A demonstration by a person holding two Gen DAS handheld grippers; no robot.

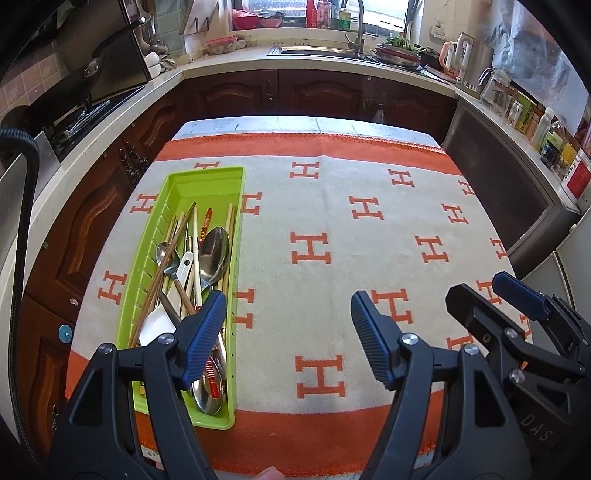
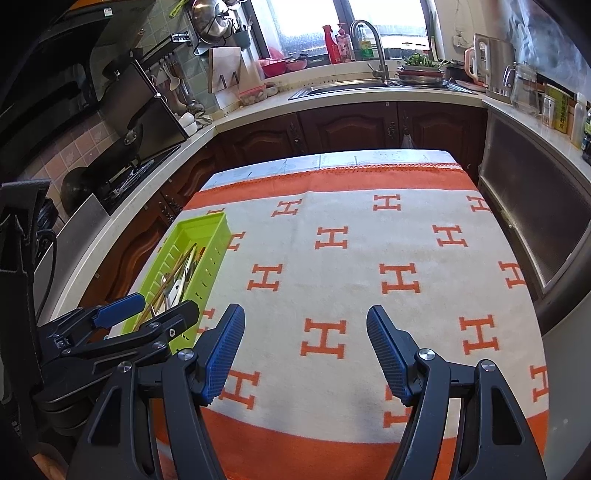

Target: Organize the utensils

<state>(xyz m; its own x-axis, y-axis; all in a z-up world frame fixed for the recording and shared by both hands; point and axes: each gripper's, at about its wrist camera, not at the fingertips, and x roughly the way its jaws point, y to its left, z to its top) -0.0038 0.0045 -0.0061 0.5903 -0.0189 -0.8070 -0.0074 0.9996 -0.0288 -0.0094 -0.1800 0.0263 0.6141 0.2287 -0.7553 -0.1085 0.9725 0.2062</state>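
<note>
1. Lime-green plastic forms the long utensil tray [image 1: 207, 177], which lies on the left part of the table with its length running from near to far.
2. Inside the tray, wooden chopsticks [image 1: 177, 236], a large steel spoon [image 1: 214, 254], a smaller spoon [image 1: 164, 254], a white-handled utensil [image 1: 183, 266] and an orange-handled piece [image 1: 206, 221] lie jumbled, mostly lengthwise.
3. At the tray's near end another spoon bowl [image 1: 207, 395] shows beside a red ribbed handle [image 1: 211, 376].
4. An orange and cream cloth [image 1: 332, 221] patterned with large H letters covers the table; its middle and right side hold no utensils.
5. The left gripper [image 1: 288, 332] hangs over the near edge of the cloth with its jaws spread wide and nothing between them; its left blue pad [image 1: 203, 332] overlaps the near end of the tray in the left wrist view, and whether it touches anything there I cannot tell.
6. The right gripper [image 2: 304, 350] hovers above bare cloth to the right of the tray, jaws likewise wide apart and empty.
7. In the right wrist view the left gripper [image 2: 147, 310] shows at the left, over the near end of the tray [image 2: 207, 229].
8. In the left wrist view the right gripper [image 1: 495, 295] sits at the right edge, well apart from the tray.
9. Beyond the table run dark wooden cabinets [image 1: 317, 92], a pale counter, a sink with a tall faucet [image 1: 356, 26] under the window, and a hob [image 1: 92, 114] at far left.
</note>
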